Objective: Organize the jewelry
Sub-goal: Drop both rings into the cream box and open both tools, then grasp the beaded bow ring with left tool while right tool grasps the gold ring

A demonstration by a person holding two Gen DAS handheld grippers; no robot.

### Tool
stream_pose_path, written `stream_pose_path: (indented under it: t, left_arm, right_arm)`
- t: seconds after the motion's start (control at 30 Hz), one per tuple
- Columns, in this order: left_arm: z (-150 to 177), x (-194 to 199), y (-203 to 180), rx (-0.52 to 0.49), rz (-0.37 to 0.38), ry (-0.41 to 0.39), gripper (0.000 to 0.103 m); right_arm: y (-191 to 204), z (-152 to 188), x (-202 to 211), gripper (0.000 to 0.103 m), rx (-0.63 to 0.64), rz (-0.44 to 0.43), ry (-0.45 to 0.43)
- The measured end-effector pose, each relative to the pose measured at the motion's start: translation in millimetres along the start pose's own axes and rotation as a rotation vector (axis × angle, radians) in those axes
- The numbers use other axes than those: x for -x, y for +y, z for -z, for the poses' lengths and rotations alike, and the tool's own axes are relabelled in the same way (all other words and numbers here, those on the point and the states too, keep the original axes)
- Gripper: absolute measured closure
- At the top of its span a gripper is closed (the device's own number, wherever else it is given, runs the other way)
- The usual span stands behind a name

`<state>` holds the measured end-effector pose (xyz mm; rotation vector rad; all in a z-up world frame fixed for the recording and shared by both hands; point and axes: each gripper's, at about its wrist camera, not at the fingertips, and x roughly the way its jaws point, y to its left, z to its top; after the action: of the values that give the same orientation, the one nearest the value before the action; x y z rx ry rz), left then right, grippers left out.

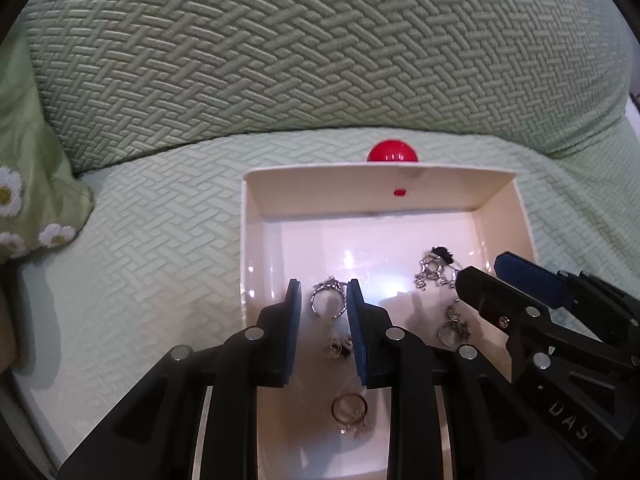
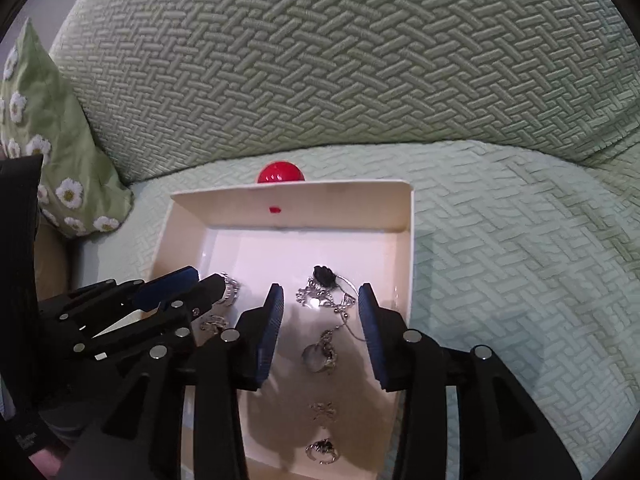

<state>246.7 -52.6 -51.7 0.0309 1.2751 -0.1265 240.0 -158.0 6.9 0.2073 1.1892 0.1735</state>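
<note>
A pale green sofa back cushion (image 1: 320, 52) with a raised basket-weave texture fills the upper half of both frames. Below it, the sofa seat (image 1: 160, 220) carries the same weave in a lighter, brighter green and spreads across the middle of each frame. At the left edge leans a green pillow (image 2: 52, 128) sewn with white daisies with yellow centres, its lower corner resting on the seat. A glossy red ball (image 1: 393, 153) sits on the seat near the centre of the frame, just below the crease where seat meets back cushion.
</note>
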Motion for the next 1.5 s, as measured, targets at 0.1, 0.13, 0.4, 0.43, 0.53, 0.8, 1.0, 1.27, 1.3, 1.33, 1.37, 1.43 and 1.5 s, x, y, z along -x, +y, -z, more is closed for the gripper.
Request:
stream_pose_path:
  t: [0.1, 0.13, 0.4, 0.43, 0.53, 0.8, 1.0, 1.27, 1.3, 1.33, 1.37, 1.43, 1.5]
  left_arm:
    - [4.9, 38.4, 4.7, 0.008, 0.026, -0.069, 0.064]
    - [5.6, 49.6, 6.3, 0.009, 0.026, -0.094, 0.045]
    - [92.7, 109.8, 13.2, 0.026, 0.018, -0.2, 0.022]
    - [101.6, 107.5, 11.9, 0.016, 0.016, -0.186, 0.022]
    - [139.5, 95.5, 8.1, -0.015, -0.001, -0.14, 0.022]
    - [203.3, 77.5, -26.3, -0.092, -0.009, -0.058, 0.024]
    - [213.4, 67.6, -41.5, -0.118, -0.045, -0.055, 0.024]
    - [212.9, 50.2, -43.8, -0.12, 0.013, -0.02, 0.038]
    - [211.9, 48.5, -42.7, -0.114, 0.017, -0.016, 0.042]
    - [211.1, 45.9, -41.6, -0.108, 0.021, -0.008, 0.047]
    - [210.3, 44.0, -40.6, -0.104, 0.013, -0.005, 0.048]
    - [210.8, 44.1, -42.5, -0.114, 0.013, -0.003, 0.054]
    - [211.8, 44.8, -46.5, -0.132, 0.023, -0.004, 0.066]
  right_arm:
    - [4.3, 6.9, 35.8, 0.063, 0.005, -0.003, -0.052]
    - [5.9, 11.4, 50.0, 0.056, 0.01, -0.01, -0.077]
    - [-3.6, 74.8, 121.8, 0.029, -0.038, 0.0, -0.214]
    - [-4.1, 87.8, 120.6, 0.029, -0.04, 0.008, -0.204]
    - [-6.3, 119.1, 108.3, 0.024, -0.027, 0.046, -0.138]
    - [-21.3, 175.6, 82.2, 0.024, -0.066, 0.096, -0.062]
    - [-30.8, 181.1, 72.6, 0.024, -0.064, 0.187, -0.045]
    - [-49.9, 183.8, 67.1, 0.024, -0.116, 0.157, -0.012]
    - [-49.7, 184.0, 67.3, 0.024, -0.117, 0.153, -0.011]
    - [-49.3, 183.9, 67.6, 0.024, -0.114, 0.156, -0.014]
    - [-48.6, 183.8, 67.8, 0.024, -0.111, 0.157, -0.017]
    - [-48.1, 183.9, 68.2, 0.024, -0.108, 0.156, -0.02]
    - [-47.5, 183.6, 67.6, 0.024, -0.108, 0.157, -0.018]
